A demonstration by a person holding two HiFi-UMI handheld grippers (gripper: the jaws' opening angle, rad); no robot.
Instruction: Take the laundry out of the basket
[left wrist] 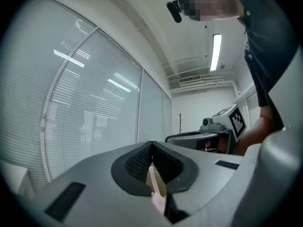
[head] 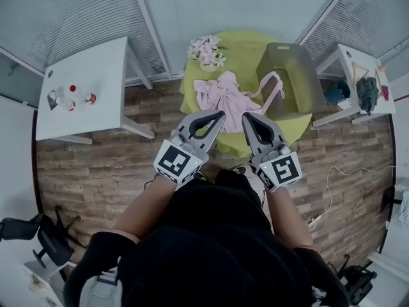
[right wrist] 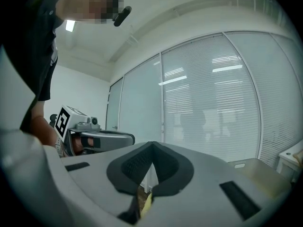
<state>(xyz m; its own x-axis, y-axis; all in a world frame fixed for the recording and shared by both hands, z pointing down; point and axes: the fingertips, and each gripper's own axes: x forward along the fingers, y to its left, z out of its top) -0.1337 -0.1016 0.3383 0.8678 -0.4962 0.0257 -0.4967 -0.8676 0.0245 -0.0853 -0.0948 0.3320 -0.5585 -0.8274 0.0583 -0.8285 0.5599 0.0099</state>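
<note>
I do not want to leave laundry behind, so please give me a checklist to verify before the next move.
1. Left hand-held gripper holds nothing, jaws together: ok.
2. Right hand-held gripper holds nothing, jaws together: ok.
3. Pink garment lies on the round table, outside the basket: ok.
4. Garment's strap free of the basket: not ok, it lies against the basket's side.
5. Basket has no more laundry inside: cannot tell.
</note>
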